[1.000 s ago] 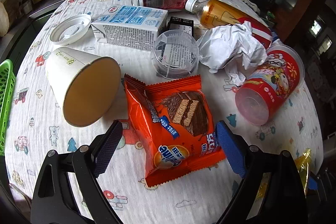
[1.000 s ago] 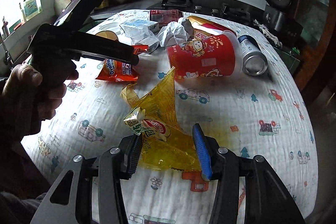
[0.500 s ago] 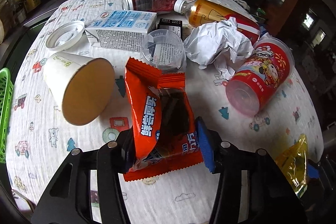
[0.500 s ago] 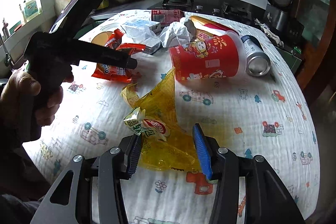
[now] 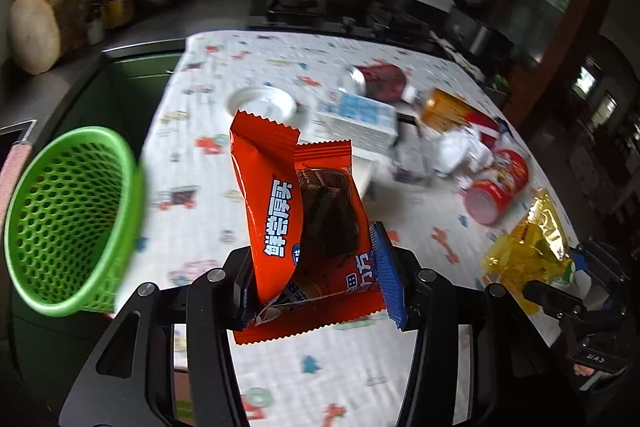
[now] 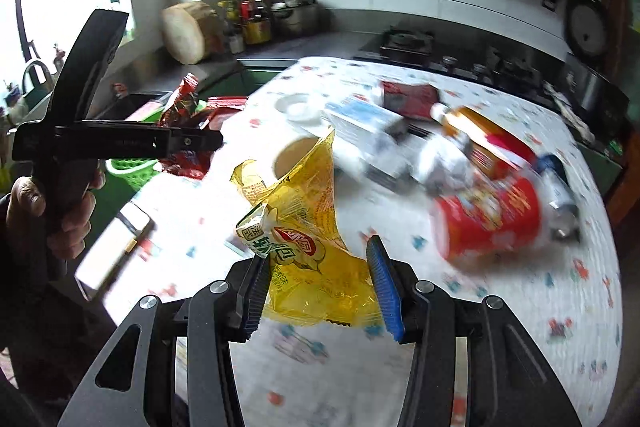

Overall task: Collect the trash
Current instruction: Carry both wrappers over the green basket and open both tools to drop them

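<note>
- Your left gripper (image 5: pixel 316 279) has its jaws clamped on the orange snack wrapper (image 5: pixel 304 223), lifted above the counter (image 5: pixel 192 163); the wrapper's lower edge hides behind the blue pads.
- The green basket (image 5: pixel 68 227) sits just left of it (its near rim is cut off).
- Your right gripper (image 6: pixel 320 291) has its jaws closed on the crumpled yellow wrapper (image 6: pixel 308 239).
- Behind, the red cup (image 6: pixel 488 223), carton and bottle blur; labels are unreadable.

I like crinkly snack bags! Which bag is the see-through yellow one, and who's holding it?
The yellow wrapper, pinched in the right gripper. The orange wrapper in the left gripper is solid, with a chocolate wafer pictured on it.
</note>
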A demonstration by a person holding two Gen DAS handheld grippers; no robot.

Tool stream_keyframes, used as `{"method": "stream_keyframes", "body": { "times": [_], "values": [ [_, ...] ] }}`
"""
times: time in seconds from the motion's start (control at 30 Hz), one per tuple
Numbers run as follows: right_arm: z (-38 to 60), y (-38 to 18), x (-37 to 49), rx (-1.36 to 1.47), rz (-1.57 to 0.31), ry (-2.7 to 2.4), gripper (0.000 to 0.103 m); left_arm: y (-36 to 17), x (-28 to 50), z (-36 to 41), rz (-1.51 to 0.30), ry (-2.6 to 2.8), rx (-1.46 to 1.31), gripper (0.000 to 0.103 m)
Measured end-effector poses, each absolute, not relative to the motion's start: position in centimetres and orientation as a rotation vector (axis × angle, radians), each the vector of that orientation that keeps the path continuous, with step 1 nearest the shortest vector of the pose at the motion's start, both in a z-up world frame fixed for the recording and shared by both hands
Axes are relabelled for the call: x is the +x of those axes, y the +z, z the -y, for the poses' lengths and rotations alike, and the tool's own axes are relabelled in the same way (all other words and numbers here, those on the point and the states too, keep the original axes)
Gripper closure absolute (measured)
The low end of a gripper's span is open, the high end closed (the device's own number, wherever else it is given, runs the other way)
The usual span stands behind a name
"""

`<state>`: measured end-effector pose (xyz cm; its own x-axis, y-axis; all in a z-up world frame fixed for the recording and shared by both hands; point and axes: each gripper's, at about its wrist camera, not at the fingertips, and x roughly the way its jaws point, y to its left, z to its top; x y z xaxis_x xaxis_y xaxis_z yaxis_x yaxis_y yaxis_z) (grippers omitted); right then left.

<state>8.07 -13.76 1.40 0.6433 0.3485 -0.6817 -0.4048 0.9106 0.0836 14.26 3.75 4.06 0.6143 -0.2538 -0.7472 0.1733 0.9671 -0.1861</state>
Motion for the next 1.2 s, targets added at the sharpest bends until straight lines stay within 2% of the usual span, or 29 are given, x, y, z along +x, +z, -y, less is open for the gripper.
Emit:
{"method": "stream_keyframes", "body": {
  "times": [0.17, 0.33, 0.53, 0.97, 1.1, 1.2],
  "values": [
    [7.5, 2.8, 12.4, -0.08, -0.782, 0.544, 0.057, 4.4, 16.2, -13.4, -0.868, -0.057, -0.113, 0.054],
    [0.3, 2.9, 17.0, -0.092, -0.805, 0.631, 0.057, 2.1, 18.1, -22.3, -0.929, 0.074, -0.159, 0.054],
    [-7.7, 2.0, 22.1, -0.071, -0.864, 0.703, 0.057, -1.4, 19.4, -29.3, -0.99, 0.173, -0.219, 0.053],
    [-18.5, -3.1, 28.4, -0.004, -1.019, 0.744, 0.055, -4.4, 20.1, -32.9, -1.023, 0.188, -0.281, 0.047],
    [-19.4, -3.6, 29.1, 0.015, -1.024, 0.743, 0.048, -4.7, 20.1, -33.5, -1.031, 0.199, -0.289, 0.044],
    [-19.3, -3.3, 29.0, 0.006, -1.004, 0.735, 0.037, -4.8, 20.1, -33.7, -1.033, 0.206, -0.287, 0.042]
  ]
}}
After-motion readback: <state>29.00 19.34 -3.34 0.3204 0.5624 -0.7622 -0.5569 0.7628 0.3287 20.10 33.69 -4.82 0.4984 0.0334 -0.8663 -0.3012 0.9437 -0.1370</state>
